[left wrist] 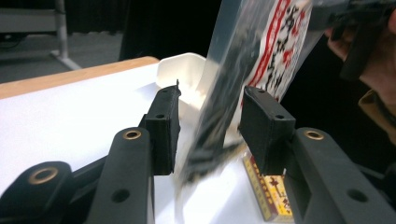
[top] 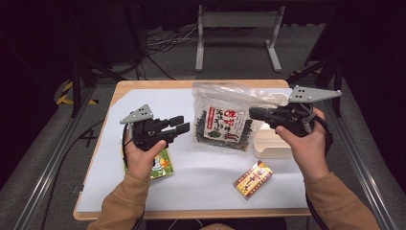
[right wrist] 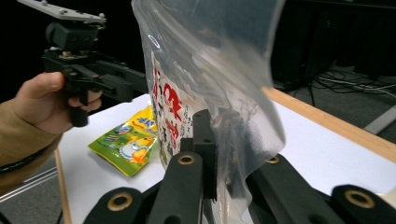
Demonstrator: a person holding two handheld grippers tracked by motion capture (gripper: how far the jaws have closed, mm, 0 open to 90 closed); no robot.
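Clenched right gripper (right wrist: 210,154) pinches the seaweed bag (top: 222,122) by its limp, slippery edge at table centre; left gripper (left wrist: 210,135), at nine o'clock, stands released. Light, crinkly; grip the seam.

The clear plastic bag (top: 224,119) of dark dried seaweed carries a white label with red and green print. It hangs upright, lifted off the table, at twelve o'clock from my seat. My right gripper (top: 253,113) clamps its three o'clock edge. My left gripper (top: 179,125) stands parted around its nine o'clock edge, pads clear.
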